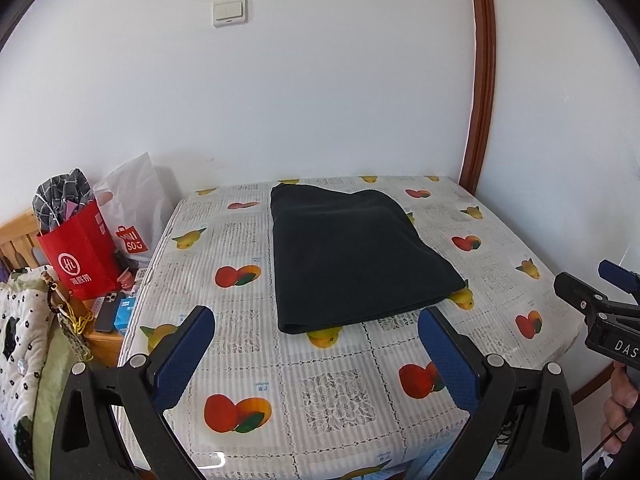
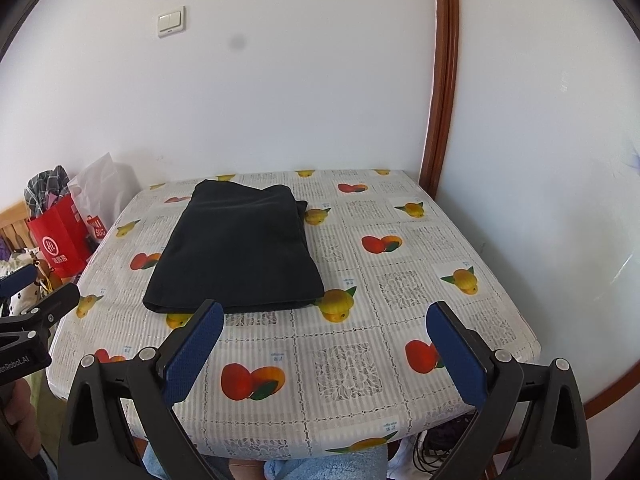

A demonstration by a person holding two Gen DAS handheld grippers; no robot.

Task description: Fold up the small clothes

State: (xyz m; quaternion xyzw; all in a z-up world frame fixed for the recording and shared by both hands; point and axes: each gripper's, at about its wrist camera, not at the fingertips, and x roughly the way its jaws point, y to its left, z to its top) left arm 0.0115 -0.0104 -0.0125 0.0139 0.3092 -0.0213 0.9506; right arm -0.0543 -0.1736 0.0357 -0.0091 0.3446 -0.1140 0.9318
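Fruit-print table (image 2: pixel 360 360): folded dark garment (image 2: pixel 236 248); left claw (image 1: pixel 316 320), right claw (image 2: pixel 326 320) spread, angled down.

A folded dark cloth (image 1: pixel 352 256) is seen lying flat on the table (image 1: pixel 340 384), which is covered with a fruit-print sheet. The left tool (image 1: pixel 316 330) is held above the near edge, its 2 blue pads (image 1: pixel 184 360) spread wide with nothing between them. The right tool (image 1: pixel 600 292) is seen at the right edge. A red bag (image 1: pixel 80 252) stands left of the table.
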